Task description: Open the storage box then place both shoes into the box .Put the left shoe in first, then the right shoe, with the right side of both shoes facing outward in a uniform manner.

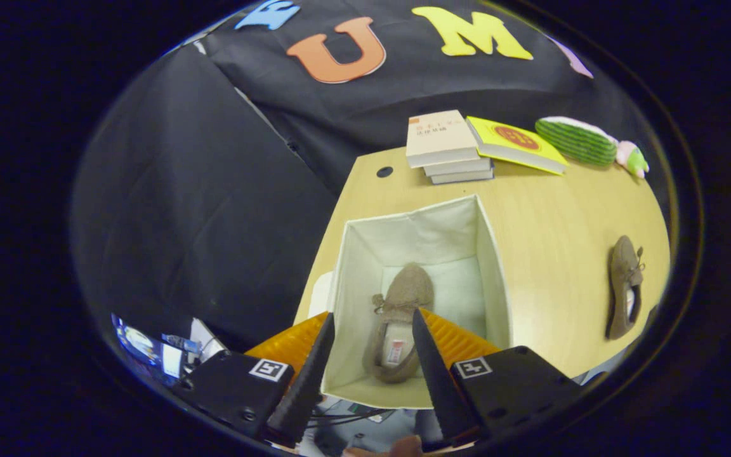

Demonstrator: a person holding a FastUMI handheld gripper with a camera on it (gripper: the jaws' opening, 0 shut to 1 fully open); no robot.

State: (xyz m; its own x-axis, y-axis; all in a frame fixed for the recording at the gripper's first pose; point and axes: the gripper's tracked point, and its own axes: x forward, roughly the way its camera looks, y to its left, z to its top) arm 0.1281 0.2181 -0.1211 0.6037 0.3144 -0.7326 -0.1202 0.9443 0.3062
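parted gripper (372, 330) above box (492, 254) rim

top book of stack (440, 136): dark printed characters on the cover, too small to read
yellow book (514, 145): round red emblem on the cover, wording illegible
shoe in box (397, 324): insole label with red print, unreadable
gripper (372, 336): fingers parted, nothing held; square black-and-white fiducial tag on each finger mount (268, 369), pattern only, no text
second shoe on bench (624, 287): no marking can be made out
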